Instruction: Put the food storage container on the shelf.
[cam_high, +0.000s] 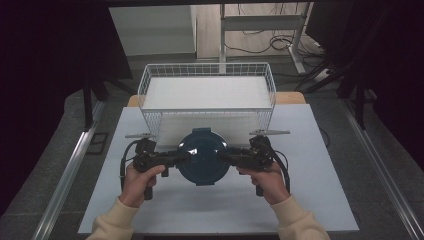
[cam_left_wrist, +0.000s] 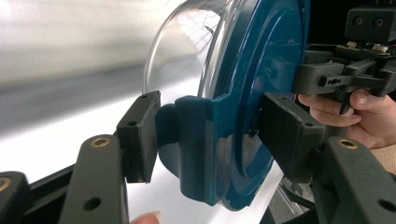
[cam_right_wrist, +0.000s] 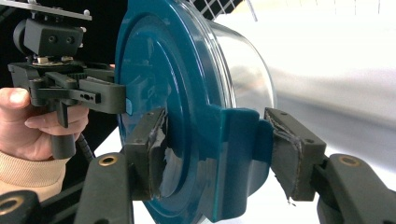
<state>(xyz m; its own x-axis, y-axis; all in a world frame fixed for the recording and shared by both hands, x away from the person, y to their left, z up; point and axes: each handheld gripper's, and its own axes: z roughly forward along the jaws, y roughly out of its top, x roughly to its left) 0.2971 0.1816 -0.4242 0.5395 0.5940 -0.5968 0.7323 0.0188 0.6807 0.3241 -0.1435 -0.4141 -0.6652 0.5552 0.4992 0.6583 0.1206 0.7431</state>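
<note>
At the centre of the high view, a round clear-walled container with a dark blue plastic lid is held above the pale worktop, before the white wire basket. The left hand-held gripper and right hand-held gripper each clamp a lid side tab. Likely a two-handed carry; the next move calls for lifting both together, level.

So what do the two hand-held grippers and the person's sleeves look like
Both are matte black: the left hand-held gripper and the right hand-held gripper each have a pistol-style handle, blocky rectangular pads on arms with brass-ringed screw holes, a grey three-cornered plate on top and a black cable trailing back. The right one's pads look frayed. The person wears cream knit sleeves.
</note>
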